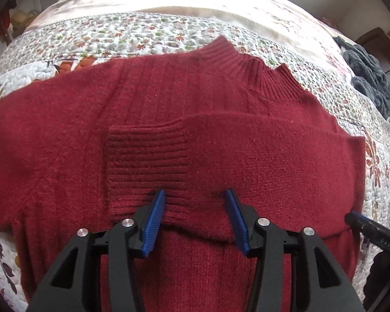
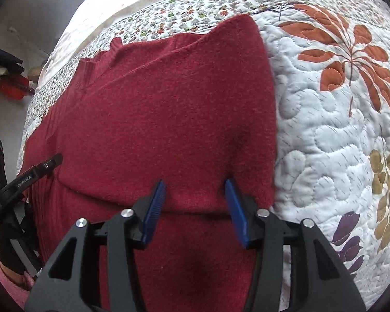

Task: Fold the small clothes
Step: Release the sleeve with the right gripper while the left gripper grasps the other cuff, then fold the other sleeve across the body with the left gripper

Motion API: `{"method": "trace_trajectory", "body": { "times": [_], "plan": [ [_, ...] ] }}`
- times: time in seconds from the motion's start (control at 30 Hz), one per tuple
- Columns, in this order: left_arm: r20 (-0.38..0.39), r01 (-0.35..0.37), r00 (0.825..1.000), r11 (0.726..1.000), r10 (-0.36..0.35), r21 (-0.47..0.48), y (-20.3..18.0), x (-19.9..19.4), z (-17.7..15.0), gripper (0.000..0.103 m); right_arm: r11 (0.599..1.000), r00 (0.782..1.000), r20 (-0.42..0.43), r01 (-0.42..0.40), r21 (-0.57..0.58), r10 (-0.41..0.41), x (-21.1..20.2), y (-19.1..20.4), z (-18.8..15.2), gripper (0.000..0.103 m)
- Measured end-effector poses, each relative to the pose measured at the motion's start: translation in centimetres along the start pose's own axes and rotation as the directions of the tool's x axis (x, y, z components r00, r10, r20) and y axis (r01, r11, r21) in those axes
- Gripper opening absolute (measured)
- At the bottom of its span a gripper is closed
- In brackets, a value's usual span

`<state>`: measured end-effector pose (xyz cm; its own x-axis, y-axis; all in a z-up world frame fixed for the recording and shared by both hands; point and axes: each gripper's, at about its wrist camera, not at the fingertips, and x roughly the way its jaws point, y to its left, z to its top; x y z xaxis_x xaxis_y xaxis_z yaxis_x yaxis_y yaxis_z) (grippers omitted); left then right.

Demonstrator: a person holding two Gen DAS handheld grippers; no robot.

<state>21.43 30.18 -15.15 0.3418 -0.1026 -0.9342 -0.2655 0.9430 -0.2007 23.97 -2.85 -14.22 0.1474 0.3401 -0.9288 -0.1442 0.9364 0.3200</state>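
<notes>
Left claw [image 1: 195, 195]: its 2 blue-padded fingers [image 1: 153, 221] stand well apart, nothing between them but the knit below; the tips hover at or just above the ribbed cuff. Whether they touch the fabric cannot be told.
Sweater [image 1: 65, 143]: a dark red knit lying flat on the bed, spread across most of the left wrist view, with vertical ribbing down the body.
Cuff [image 1: 147, 161]: the ribbed end of 1 sleeve, folded across the chest so it lies on top of the body, just ahead of the left claw.
Folded sleeve [image 1: 273, 156]: runs from the cuff out toward the right edge of the sweater, its lower hem crossing between the left claw's fingers.
Collar [image 1: 247, 62]: a ribbed high neck at the far edge of the sweater, pointing away from the camera.
Quilt [image 2: 325, 143]: a white quilted bedcover with a band of small flowers at the far side and large rust, olive and purple leaf prints to the right of the sweater.
Grey cloth [image 1: 369, 78]: a crumpled dark grey item on the bed, well apart from the sweater at the far right.
Right claw [image 2: 195, 184]: fingers also spread wide, empty, over the folded sleeve near the sweater's right edge.
Hand [image 2: 10, 241]: in a black glove with a pink sleeve behind it, holding the left tool at the left margin of the right wrist view.
</notes>
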Motion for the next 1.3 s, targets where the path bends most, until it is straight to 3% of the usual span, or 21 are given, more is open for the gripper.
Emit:
{"method": "trace_trajectory", "body": {
  "times": [0.13,0.27,0.4,0.5,0.6,0.73,0.97,1.07,1.3],
  "plan": [
    [0.027,0.027,0.999,0.999,-0.026,-0.019,0.4,-2.6,0.1,0.049,1.0,0.999,0.04,-0.011,-0.013,0.011,-2.9,1.1,-0.4,0.049],
    [0.103,0.072,0.993,0.995,-0.065,-0.072,4.4,-7.7,-1.6,0.057,0.997,0.996,0.073,-0.039,-0.07,0.044,-6.3,2.9,-2.3,0.055],
    [0.136,0.03,0.991,0.984,-0.006,-0.177,11.6,-11.0,-4.0,0.058,0.991,0.996,0.054,-0.07,-0.118,0.076,-7.4,4.8,-4.8,0.059],
    [0.145,-0.029,0.987,0.966,0.068,-0.256,17.3,-12.8,-5.7,0.061,0.986,0.997,0.035,-0.065,-0.153,0.071,-5.8,7.6,-5.6,0.061],
    [0.14,-0.078,0.981,0.928,0.138,-0.364,23.4,-13.9,-7.7,0.062,0.981,0.997,0.008,-0.068,-0.183,0.07,-4.4,9.6,-6.8,0.061],
    [0.153,-0.07,0.973,0.852,0.173,-0.519,30.7,-14.8,-9.8,0.062,0.976,0.995,-0.032,-0.101,-0.194,0.097,-2.4,11.8,-8.1,0.061],
    [0.236,0.085,0.965,0.707,0.118,-0.702,38.7,-13.7,-11.8,0.062,0.979,0.995,-0.063,-0.084,-0.185,0.074,-0.2,13.0,-9.0,0.061],
    [0.286,0.129,0.95,0.681,0.122,-0.721,40.4,-13.3,-11.4,0.062,0.982,0.996,-0.073,-0.069,-0.179,0.057,0.3,12.7,-9.0,0.061],
    [0.324,0.142,0.934,0.674,0.151,-0.725,43.0,-12.7,-9.3,0.061,0.983,0.997,-0.074,-0.045,-0.177,0.032,0.8,11.9,-8.8,0.061]
  ]
}}
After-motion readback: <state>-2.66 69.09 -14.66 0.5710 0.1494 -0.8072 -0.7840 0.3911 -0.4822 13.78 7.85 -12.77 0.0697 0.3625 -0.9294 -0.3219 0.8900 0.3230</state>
